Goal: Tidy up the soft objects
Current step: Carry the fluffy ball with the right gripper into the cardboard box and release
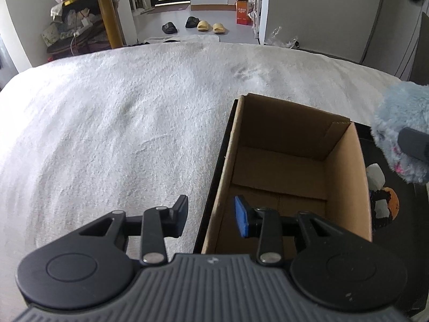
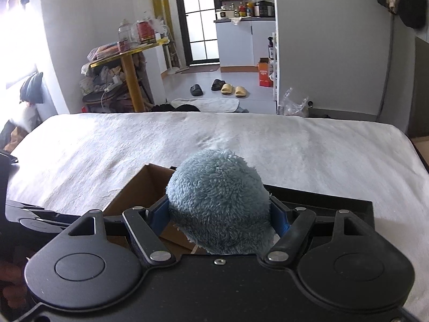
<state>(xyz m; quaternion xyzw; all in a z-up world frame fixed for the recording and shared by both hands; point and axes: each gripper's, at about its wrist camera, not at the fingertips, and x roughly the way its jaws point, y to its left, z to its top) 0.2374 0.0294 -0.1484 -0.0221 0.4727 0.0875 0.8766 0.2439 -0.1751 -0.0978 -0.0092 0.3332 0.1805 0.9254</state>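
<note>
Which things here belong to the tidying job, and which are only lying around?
Belong to the job: blue plush toy held in the right claw; cardboard box; left claw at the box wall.

Lying about: slippers; orange carton; yellow table.

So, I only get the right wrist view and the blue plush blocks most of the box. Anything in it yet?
Observer: No. The left wrist view shows the cardboard box with a bare floor.
Operator: Where is the left gripper?
Observer: The left gripper straddles the box's near left wall, jaws apart, holding nothing.
Operator: More toys around?
Observer: Yes, an orange, black and white toy lies on the black tray right of the box, below the blue plush.
</note>
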